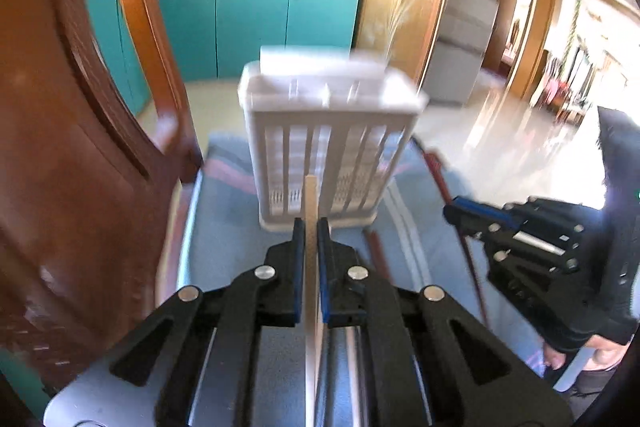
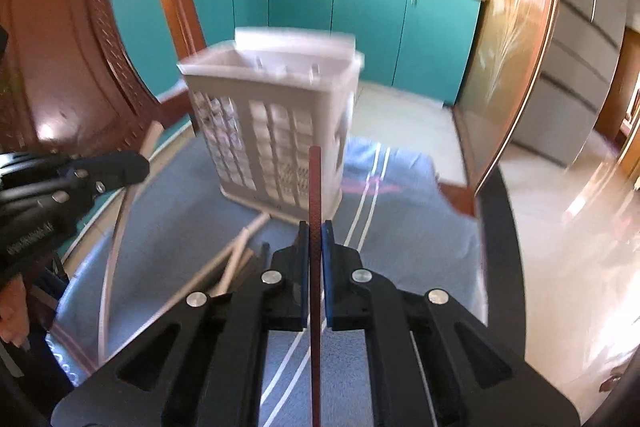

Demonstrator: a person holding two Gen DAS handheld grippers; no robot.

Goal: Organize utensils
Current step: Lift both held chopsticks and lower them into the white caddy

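Observation:
A white slotted utensil basket point(image 1: 332, 143) stands upright on a blue cloth; it also shows in the right wrist view point(image 2: 276, 131). My left gripper point(image 1: 311, 227) is shut on a pale wooden chopstick point(image 1: 311, 203) that points at the basket's base. My right gripper point(image 2: 315, 229) is shut on a dark red chopstick point(image 2: 315, 187), also aimed toward the basket. The right gripper shows in the left wrist view point(image 1: 454, 213) at the right, the left gripper in the right wrist view point(image 2: 142, 163) at the left.
Several loose chopsticks point(image 2: 240, 251) lie on the blue cloth point(image 2: 400, 219) in front of the basket. A brown wooden chair point(image 1: 80, 131) stands at the left. The table edge and tiled floor point(image 2: 560, 195) are to the right. Teal cabinets stand behind.

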